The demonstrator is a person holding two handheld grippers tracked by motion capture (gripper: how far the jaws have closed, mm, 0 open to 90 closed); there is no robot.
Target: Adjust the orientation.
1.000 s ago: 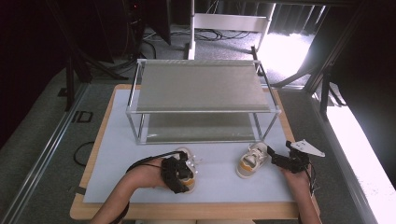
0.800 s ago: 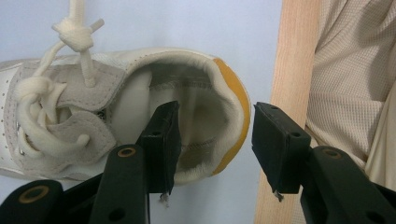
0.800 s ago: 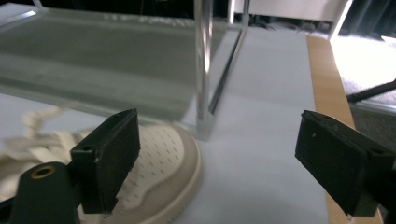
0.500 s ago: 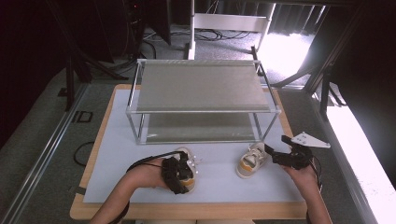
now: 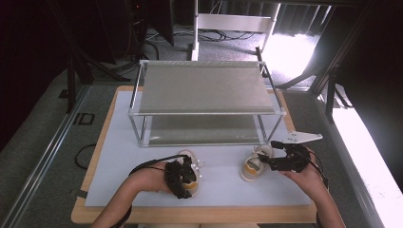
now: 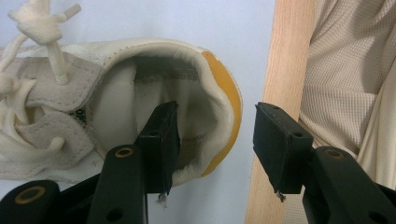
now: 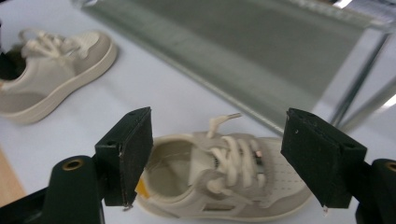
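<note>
High view: two cream shoes lie on the white mat of the desk [image 5: 95, 156], near of the metal rack [image 5: 204, 90]. Left shoe [image 5: 190, 171] sits at the near left, toe pointing far. Left claw [image 6: 215, 135] straddles its heel collar: one jaw inside the shoe opening, the other outside the orange heel tab; jaws part-spread, and whether the pads press the collar cannot be told. Right shoe [image 5: 254, 164] lies well apart to the right, near the rack's right front leg. Right claw [image 7: 217, 154] hangs above it, jaws spread wide on either side without contact; the jaws have just been closing, with the shoe below the gap. Both rack shelves carry nothing.
</note>
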